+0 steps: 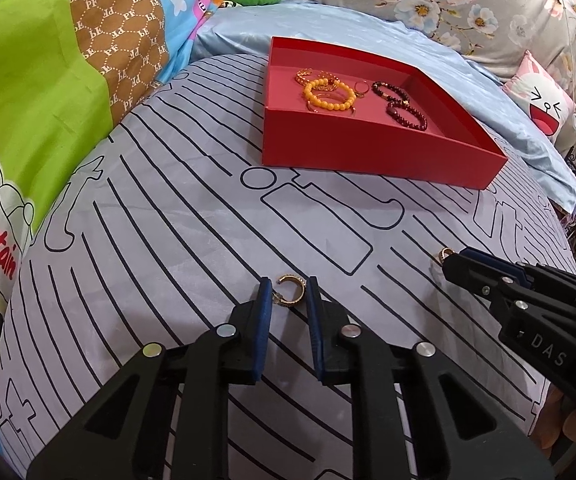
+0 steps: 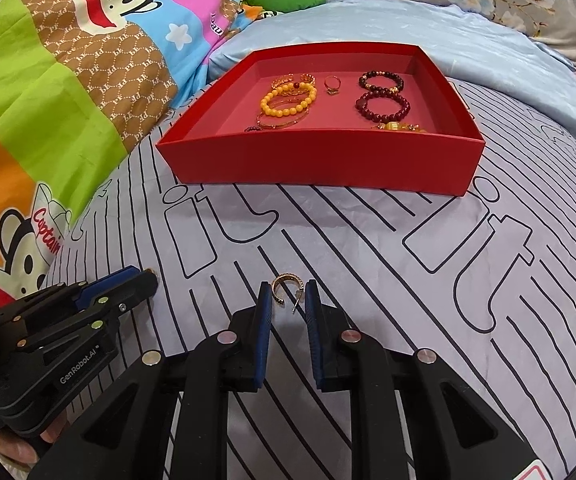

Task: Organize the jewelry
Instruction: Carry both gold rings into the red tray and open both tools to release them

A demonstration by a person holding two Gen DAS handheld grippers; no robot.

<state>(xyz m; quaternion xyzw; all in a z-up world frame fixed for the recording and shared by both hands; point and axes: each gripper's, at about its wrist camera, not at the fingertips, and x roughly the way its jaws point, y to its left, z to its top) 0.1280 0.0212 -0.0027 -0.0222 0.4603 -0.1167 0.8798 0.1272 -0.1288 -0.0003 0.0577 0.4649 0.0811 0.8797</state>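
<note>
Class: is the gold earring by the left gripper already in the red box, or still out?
Out. The gold earring lies on the striped sheet between the left gripper's open fingers, short of the red box.

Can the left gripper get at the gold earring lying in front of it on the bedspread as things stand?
Probably yes. The left gripper is open with its fingers on either side of the gold earring, and nothing lies between them. The right gripper is off to the side at another earring, so it should not interfere.

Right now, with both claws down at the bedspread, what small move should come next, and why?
Probably close both claws. The left claw is open around a gold hoop earring on the striped bedspread; the right claw is open around a second gold hoop earring. Neither is in the red box yet.
</note>
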